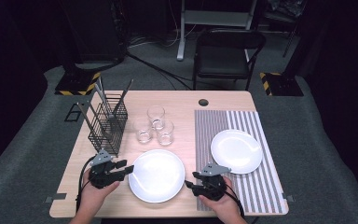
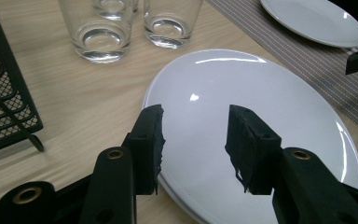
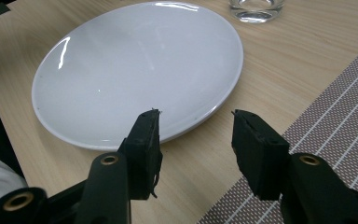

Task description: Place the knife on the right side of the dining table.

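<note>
A large white plate (image 1: 156, 175) lies on the wooden table near its front edge. My left gripper (image 1: 129, 169) stands open at the plate's left rim, and in the left gripper view (image 2: 195, 140) its jaws hover over the plate (image 2: 261, 121) with nothing between them. At the plate's right side my right gripper (image 1: 189, 185) is open too. In the right gripper view (image 3: 196, 140) its jaws sit just off the rim of the plate (image 3: 135, 70), above bare wood. A second white plate (image 1: 236, 150) rests on the striped placemat (image 1: 256, 186).
Three clear glasses (image 1: 154, 126) stand behind the near plate. A black wire rack (image 1: 106, 122) occupies the table's left side. A black chair (image 1: 225, 51) stands beyond the far edge. A small round hole (image 1: 203, 102) is near the table's back edge.
</note>
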`<state>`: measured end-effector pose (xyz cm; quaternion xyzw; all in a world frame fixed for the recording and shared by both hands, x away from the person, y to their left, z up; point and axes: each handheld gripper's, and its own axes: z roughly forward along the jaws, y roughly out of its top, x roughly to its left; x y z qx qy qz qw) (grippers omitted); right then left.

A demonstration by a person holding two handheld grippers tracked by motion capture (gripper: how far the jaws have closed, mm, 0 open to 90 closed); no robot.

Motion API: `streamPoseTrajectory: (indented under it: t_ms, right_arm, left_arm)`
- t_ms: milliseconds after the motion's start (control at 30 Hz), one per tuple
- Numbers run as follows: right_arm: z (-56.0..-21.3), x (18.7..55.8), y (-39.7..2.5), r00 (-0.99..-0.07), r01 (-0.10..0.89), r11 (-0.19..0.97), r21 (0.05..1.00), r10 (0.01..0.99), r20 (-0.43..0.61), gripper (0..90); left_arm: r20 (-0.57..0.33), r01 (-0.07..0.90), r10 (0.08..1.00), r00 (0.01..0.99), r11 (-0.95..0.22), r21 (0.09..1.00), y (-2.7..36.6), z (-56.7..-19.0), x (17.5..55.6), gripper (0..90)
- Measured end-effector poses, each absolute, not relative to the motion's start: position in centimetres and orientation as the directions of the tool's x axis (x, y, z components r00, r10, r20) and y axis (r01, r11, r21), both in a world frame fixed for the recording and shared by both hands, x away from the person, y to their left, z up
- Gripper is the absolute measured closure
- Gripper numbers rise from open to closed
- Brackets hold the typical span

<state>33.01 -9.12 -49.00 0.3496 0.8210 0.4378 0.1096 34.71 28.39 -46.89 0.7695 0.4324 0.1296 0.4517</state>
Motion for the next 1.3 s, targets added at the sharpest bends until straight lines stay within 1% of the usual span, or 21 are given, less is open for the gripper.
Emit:
streamPoseTrajectory:
  t_ms: [367,600,867,1300]
  right_arm:
    - [-49.2,33.0,-8.7,-0.749,0.474,0.393,0.788,0.65,0.126,51.5]
    - [-49.2,33.0,-8.6,-0.753,0.469,0.395,0.79,0.646,0.124,51.5]
    - [-49.2,33.1,-8.7,-0.754,0.47,0.393,0.791,0.644,0.128,51.5]
    - [-49.4,33.3,-8.5,-0.752,0.482,0.397,0.781,0.645,0.136,51.5]
  left_arm:
    - [-0.205,0.553,0.813,0.546,-0.165,0.817,29.9,-45.1,34.4,55.6]
    - [-0.184,0.537,0.828,0.53,-0.159,0.828,30.8,-43.6,34.4,56.0]
    - [-0.184,0.53,0.844,0.505,-0.135,0.837,32.2,-41.9,34.3,55.8]
    - [-0.178,0.545,0.864,0.47,-0.125,0.829,34.2,-40.1,35.1,55.3]
